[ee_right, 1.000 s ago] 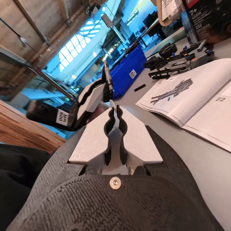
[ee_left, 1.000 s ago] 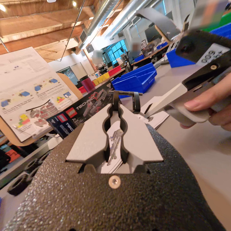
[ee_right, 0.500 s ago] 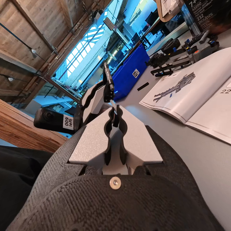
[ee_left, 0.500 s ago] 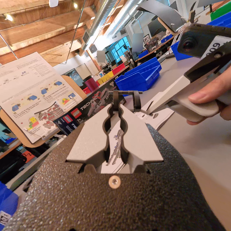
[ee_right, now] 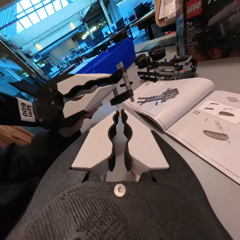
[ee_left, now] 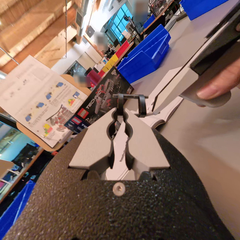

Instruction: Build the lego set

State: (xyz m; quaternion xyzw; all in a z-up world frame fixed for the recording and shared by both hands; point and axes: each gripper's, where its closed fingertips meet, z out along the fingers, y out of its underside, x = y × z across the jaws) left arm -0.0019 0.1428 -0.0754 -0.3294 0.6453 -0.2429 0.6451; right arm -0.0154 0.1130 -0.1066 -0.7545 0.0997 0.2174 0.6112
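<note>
Right wrist view shows the left hand-held gripper (ee_right: 116, 83) pinching a small assembly (ee_right: 123, 90): two black beams joined by a grey axle, held above the bench (ee_right: 194, 168). The right hand-held gripper (ee_right: 120, 113) is pressed together on the tip of a thin grey pin (ee_right: 118, 108) that points up into the lower beam. In the left wrist view the same assembly (ee_left: 129, 102) is seen gripped by one beam, with the right hand-held gripper (ee_left: 154, 110) touching the other beam.

The step in hand is judged to be seating the pin in a beam hole. For a clean fit, the pin should be kept in line with the hole and the assembly held rigid while pressure is applied straight along the pin. Sideways force should be avoided, as the beams may rotate on the axle or the pin may slip from the narrow grip.

An open instruction booklet (ee_right: 181, 103) lies on the bench, near the partly built vehicle (ee_right: 168, 70) and loose tyres (ee_right: 149, 55). Printing is present on the set's box (ee_right: 207, 26), on a label on the left hand-held gripper, on a sticker on the blue bin (ee_right: 110, 59), and on a sheet on the clipboard (ee_left: 32, 97); none is reproduced.
</note>
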